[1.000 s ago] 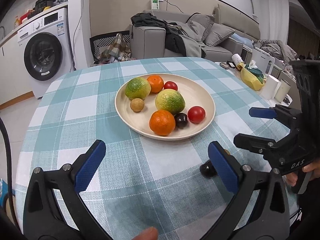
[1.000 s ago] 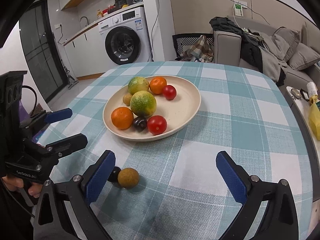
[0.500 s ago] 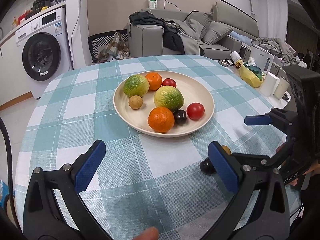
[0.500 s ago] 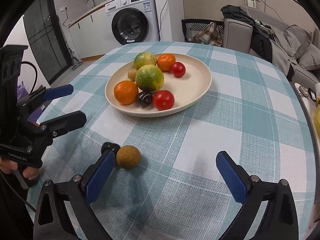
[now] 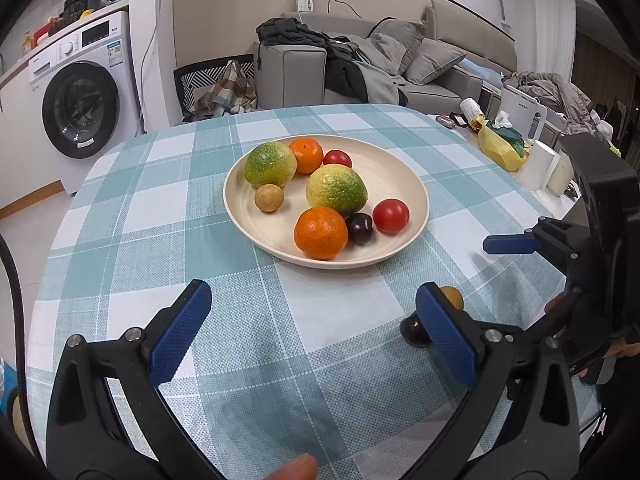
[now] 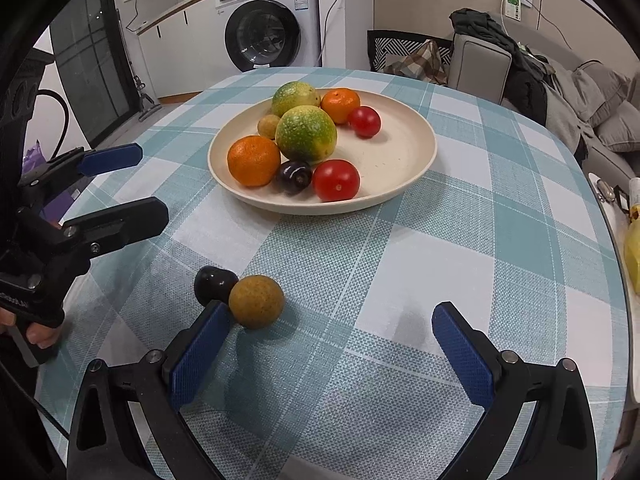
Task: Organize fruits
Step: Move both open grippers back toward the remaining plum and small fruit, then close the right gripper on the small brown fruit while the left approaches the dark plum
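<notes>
I have both claws spread wide and holding nothing, my right claw (image 6: 326, 344) low over the bench (image 6: 500, 240) just beside the brown fruit (image 6: 256, 301) touching a dark plum (image 6: 214, 283), my left claw (image 5: 312, 332) facing the fruit-filled plate (image 5: 404, 184).

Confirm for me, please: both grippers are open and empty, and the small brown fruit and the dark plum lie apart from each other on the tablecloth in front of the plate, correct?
Not quite. The small brown fruit and the dark plum touch, side by side, as the right wrist view shows. The rest holds: the left gripper and right gripper are open and empty, both fruits on the tablecloth before the plate.
</notes>
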A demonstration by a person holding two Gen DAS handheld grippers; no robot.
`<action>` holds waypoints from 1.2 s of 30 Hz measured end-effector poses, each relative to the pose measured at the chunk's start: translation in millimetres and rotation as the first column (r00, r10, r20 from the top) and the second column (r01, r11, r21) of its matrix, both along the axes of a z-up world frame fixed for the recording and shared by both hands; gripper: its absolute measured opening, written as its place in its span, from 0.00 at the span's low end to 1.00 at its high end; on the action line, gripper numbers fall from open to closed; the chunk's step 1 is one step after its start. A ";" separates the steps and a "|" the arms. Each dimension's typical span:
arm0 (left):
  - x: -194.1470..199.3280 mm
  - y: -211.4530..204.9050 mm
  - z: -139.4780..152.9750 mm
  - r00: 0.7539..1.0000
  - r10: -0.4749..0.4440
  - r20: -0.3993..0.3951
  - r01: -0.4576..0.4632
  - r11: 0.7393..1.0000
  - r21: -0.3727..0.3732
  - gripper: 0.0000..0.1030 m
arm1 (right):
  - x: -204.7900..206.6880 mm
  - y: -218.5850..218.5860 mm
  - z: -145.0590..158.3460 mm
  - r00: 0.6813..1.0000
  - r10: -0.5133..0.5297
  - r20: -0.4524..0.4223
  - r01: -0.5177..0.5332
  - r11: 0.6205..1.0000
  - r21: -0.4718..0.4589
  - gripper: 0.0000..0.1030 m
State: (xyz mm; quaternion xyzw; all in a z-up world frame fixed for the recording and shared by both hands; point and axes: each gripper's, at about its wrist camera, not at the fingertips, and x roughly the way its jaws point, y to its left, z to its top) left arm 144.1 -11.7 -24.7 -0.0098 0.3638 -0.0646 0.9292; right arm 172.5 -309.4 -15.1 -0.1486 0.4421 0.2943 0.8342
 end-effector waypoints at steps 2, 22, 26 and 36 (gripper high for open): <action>0.3 0.1 -1.1 1.000 0.000 -0.003 0.000 1.000 -0.001 0.99 | -0.5 2.2 -1.6 1.000 0.003 0.000 -0.003 1.000 -0.006 1.00; 1.1 -0.5 -3.8 1.000 -0.003 -0.011 0.002 1.000 -0.002 0.99 | -3.3 5.1 0.9 0.999 0.042 -0.016 -0.041 0.998 0.039 0.75; 1.1 -0.8 -4.2 1.000 -0.003 -0.011 0.003 1.000 -0.002 0.99 | -5.2 5.4 2.0 0.997 0.073 -0.037 -0.070 0.995 0.067 0.62; 1.0 -0.8 -4.3 1.000 -0.006 -0.013 0.006 1.000 -0.002 0.99 | -14.4 8.0 4.5 0.991 0.129 -0.046 -0.124 0.987 0.102 0.35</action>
